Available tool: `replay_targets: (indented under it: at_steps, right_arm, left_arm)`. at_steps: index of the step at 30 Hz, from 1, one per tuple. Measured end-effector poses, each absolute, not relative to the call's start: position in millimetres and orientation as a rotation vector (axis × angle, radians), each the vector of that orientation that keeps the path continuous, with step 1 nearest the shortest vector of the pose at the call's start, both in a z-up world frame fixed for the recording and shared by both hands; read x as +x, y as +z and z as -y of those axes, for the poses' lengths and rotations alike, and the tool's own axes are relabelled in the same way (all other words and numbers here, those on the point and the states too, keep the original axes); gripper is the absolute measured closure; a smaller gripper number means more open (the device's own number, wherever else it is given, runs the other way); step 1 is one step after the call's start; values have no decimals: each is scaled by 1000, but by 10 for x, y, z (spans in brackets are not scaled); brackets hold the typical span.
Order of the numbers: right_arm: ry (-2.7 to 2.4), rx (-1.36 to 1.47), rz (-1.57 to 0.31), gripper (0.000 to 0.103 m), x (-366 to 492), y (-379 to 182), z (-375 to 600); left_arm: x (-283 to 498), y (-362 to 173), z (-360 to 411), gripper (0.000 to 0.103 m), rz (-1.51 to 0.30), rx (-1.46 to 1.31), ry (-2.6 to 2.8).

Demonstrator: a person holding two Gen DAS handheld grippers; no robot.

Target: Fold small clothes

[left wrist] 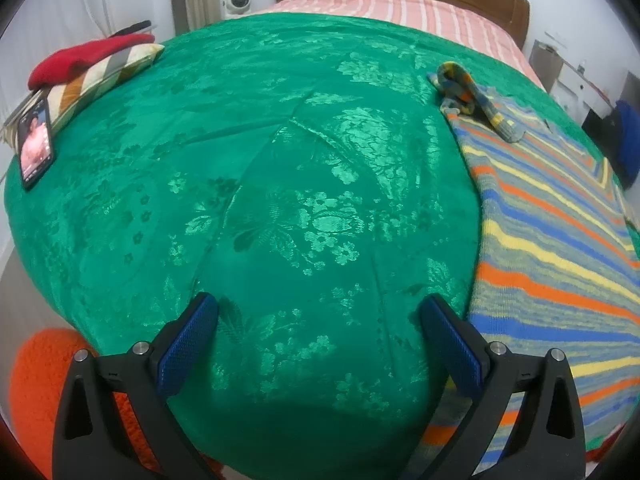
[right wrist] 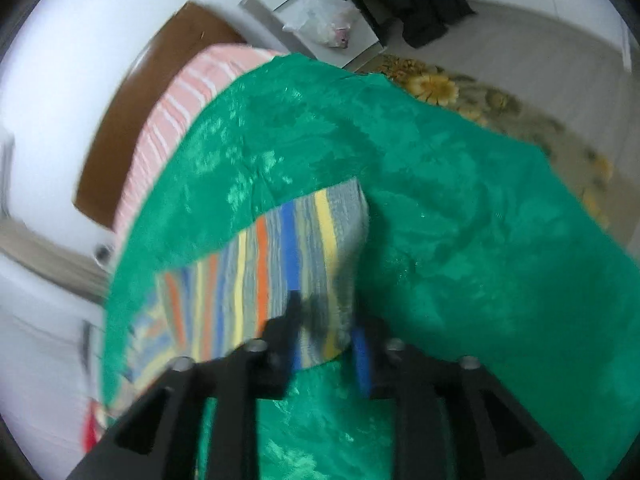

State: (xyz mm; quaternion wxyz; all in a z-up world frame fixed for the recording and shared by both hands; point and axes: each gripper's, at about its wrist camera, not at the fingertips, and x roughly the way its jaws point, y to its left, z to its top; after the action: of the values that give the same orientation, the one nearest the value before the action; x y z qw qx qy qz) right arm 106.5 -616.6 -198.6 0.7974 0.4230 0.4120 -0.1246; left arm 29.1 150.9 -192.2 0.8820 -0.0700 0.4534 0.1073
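Green floral bedspread (left wrist: 280, 160) covers the bed; the left gripper (left wrist: 318, 312) hovers over it, fingers wide apart and empty, with the striped knit garment (left wrist: 560, 240) lying flat to its right. Right wrist view, blurred: the right gripper (right wrist: 328, 332) stands partly open, the garment's (right wrist: 280, 248) edge between its fingers.

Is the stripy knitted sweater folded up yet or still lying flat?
Still lying flat. The striped knitted sweater is spread across the green floral bedspread, with only a matching knitted piece bunched on its far end.
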Motion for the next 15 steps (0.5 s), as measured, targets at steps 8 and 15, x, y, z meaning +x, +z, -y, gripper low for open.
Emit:
replay_targets:
  at_steps: [8, 15]
  right_arm:
    - [-324, 910, -856, 100, 1112, -1978, 6192]
    - [-557, 675, -952, 101, 977, -1968, 6273]
  left_arm:
    - [300, -1934, -1473, 1, -943, -125, 231]
    - [309, -1944, -1484, 1, -942, -122, 232]
